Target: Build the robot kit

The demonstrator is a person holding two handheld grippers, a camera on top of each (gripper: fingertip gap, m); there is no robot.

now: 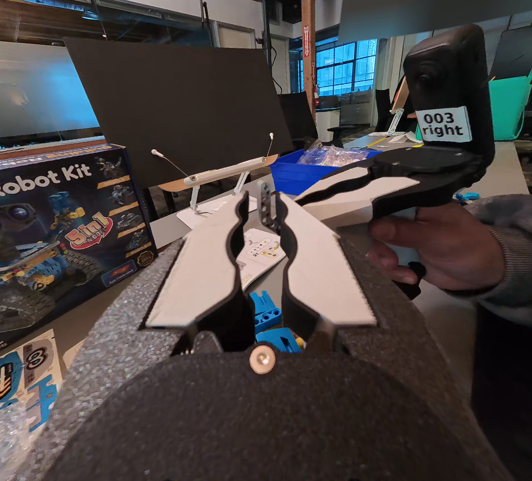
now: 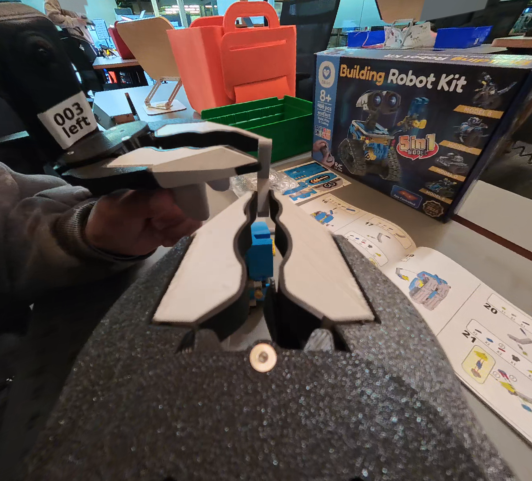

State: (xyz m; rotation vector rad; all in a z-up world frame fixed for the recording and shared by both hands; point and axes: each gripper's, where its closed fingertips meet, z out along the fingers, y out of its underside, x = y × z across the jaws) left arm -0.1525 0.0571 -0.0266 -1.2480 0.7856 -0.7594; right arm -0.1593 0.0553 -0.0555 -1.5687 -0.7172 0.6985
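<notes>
Left wrist view: left tongs [image 1: 261, 201] are clenched on a thin grey plastic beam w/ a row of holes [image 1: 265, 203], held upright at the fingertips. Right tongs [image 1: 305, 196] come in from the right, held by a hand [image 1: 440, 254], tips touching the same beam; can't tell their state from here. Below, between the left fingers, sits a blue plastic block assembly [image 1: 269, 320] on the grey counter [image 1: 167, 228]. An open white instruction booklet [image 1: 260, 251] lies just beyond. Far left: a dark printed kit box [image 1: 72, 222], w/ a blue-and-white sticker sheet [image 1: 26, 375] near it. Behind: a black board on a white stand [image 1: 178, 110] and a blue plastic bin [image 1: 299, 176].

Right wrist view: right tongs [image 2: 262, 202] grasp the lower end of the grey beam [image 2: 264, 179]; left tongs [image 2: 259, 156] grip its upper end from the left. The blue assembly [image 2: 260, 248] shows between the right fingers. Booklet [image 2: 431, 288] lies right, kit box [image 2: 403, 127] far right, a green plastic bin [image 2: 259, 121] and an orange felt bag [image 2: 239, 58] beyond.
</notes>
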